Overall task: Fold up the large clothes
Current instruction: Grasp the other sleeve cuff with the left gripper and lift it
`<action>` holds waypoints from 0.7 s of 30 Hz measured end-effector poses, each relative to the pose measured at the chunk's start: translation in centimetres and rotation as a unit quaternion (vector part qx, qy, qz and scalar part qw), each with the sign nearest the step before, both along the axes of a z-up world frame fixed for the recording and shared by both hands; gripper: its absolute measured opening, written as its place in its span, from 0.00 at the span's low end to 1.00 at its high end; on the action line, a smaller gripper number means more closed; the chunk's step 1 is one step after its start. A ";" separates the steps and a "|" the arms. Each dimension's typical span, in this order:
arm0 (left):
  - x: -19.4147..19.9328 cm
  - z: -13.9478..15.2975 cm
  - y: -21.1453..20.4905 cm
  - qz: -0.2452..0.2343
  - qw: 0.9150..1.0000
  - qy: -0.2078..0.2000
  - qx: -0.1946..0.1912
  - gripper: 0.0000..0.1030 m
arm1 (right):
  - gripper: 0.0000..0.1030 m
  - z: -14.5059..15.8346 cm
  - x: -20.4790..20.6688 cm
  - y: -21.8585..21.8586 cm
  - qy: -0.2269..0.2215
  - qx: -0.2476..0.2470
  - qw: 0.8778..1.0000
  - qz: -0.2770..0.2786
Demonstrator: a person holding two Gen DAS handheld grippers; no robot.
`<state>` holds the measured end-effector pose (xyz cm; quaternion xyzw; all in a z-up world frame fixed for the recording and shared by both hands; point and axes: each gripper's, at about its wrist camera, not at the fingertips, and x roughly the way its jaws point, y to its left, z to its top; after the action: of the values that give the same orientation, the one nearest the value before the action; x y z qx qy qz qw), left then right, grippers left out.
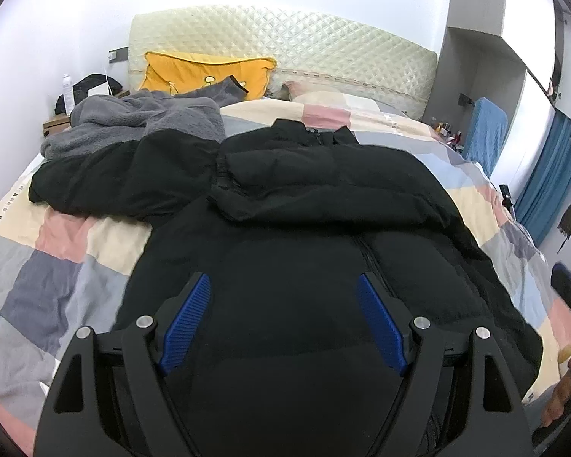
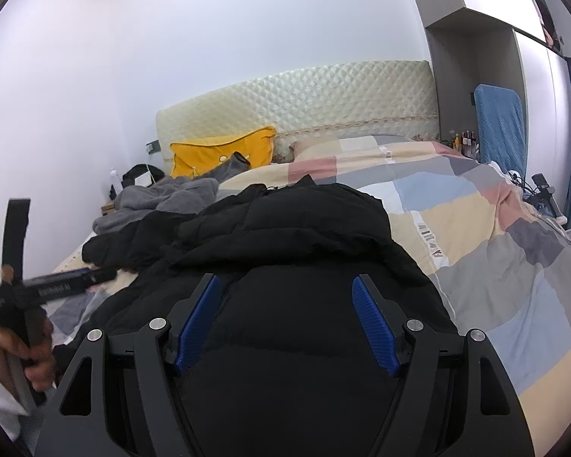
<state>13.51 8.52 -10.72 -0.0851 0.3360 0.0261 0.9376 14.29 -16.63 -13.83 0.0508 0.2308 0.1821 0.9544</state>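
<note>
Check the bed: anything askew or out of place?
Yes. The black jacket has one sleeve sprawled sideways, bunched, over the checked duvet. A grey fleece garment lies crumpled behind it. No damage visible.

a bed fills the room, spread with a quilt checked in cream, pink, grey and pale blue. a black jacket lies across the near part of the quilt, zip up, one sleeve flung out to the left. just behind that sleeve and touching it, a grey fleece lies crumpled. at the head a yellow pillow leans on the quilted cream headboard, with a second, paler pillow beside it, partly under the quilt.
</note>
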 end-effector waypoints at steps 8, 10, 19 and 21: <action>1.9 5.2 5.0 0.014 1.000 -0.009 0.011 0.77 | 0.70 0.1 0.1 -0.7 -0.004 0.011 1.000 -0.015; 2.6 6.9 7.0 0.028 1.000 -0.004 0.012 0.77 | 0.70 0.1 0.1 -0.7 -0.006 0.008 1.000 -0.018; 6.5 13.6 17.8 0.088 0.996 -0.007 -0.016 0.77 | 0.79 -0.2 0.3 -1.0 -0.010 0.012 0.999 -0.037; 7.6 13.7 20.7 0.100 0.995 -0.001 -0.023 0.77 | 0.80 -0.3 0.4 -1.1 -0.009 0.014 0.999 -0.040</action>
<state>21.10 29.22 2.95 -0.1396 0.3258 0.1118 0.9284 14.69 -17.70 -14.09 0.0714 0.2178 0.1476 0.9621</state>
